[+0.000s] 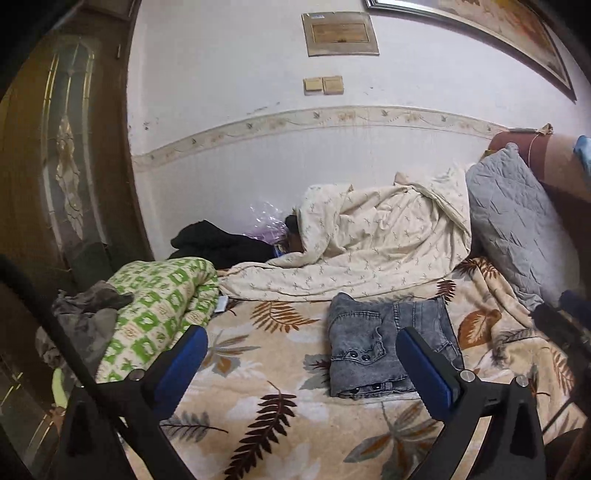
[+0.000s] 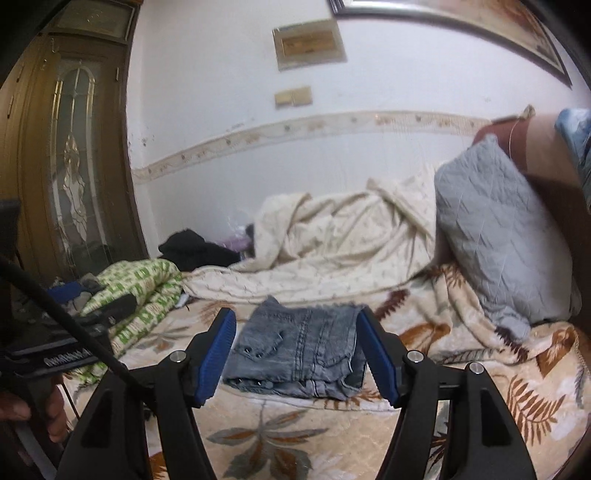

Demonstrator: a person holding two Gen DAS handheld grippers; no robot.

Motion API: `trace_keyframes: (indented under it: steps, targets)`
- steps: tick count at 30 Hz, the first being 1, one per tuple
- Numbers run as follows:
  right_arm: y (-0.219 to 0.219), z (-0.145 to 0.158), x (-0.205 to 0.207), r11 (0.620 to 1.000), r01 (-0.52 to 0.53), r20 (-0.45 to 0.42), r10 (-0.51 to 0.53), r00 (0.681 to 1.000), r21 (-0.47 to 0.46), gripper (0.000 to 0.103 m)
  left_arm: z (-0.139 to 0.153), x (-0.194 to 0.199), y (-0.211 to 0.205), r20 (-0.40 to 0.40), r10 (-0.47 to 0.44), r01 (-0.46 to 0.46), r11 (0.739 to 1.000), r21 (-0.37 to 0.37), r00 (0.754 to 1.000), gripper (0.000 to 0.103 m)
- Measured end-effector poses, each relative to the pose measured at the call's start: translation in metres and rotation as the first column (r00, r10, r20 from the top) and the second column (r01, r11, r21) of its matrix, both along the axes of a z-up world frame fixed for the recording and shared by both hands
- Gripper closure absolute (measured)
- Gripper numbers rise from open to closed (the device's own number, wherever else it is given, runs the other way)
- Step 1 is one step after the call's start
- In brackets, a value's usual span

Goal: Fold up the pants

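In the left wrist view, the left gripper (image 1: 301, 363) is held above the bed with its blue-padded jaws spread wide and nothing between them. The pants (image 1: 384, 347), grey washed denim, are seen folded into a compact stack on the leaf-patterned blanket (image 1: 266, 417), just beyond the right-hand pad. A green-and-white checked quilt (image 1: 159, 310) is rolled at the left, a cream duvet (image 1: 369, 247) is heaped against the wall, and a grey quilted pillow (image 1: 517, 221) is propped at the right. A framed plaque (image 1: 340, 33) is mounted on the wall; its writing cannot be read.

In the right wrist view, the right gripper (image 2: 297, 356) is seen with its jaws apart and empty; the folded pants (image 2: 299, 354) lie on the blanket beyond them, framed by the two pads and untouched. At the left edge a hand (image 2: 22, 417) is wrapped around the other tool, on which white lettering is printed but too blurred to be read.
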State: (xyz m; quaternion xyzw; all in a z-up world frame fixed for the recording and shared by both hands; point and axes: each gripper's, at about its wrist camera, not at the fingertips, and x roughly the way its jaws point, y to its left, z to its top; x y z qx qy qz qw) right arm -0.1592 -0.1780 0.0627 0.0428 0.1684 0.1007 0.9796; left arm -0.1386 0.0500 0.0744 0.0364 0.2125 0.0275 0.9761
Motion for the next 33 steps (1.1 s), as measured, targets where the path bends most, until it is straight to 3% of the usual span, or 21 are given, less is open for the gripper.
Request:
trace_keyframes:
  steps: [8,33]
  targets:
    - [0.012,0.014,-0.026,0.999,-0.004,0.081,0.007,0.997,-0.036,0.028,0.001,-0.012,0.000,-0.003,0.038,-0.038,0.999,0.034,0.999,0.000]
    - [0.029,-0.007,-0.013,0.998,-0.024,0.016,0.025,1.000,-0.054,0.028,-0.008,-0.008,0.016,-0.030,0.070,-0.069,0.998,0.010,0.997,0.000]
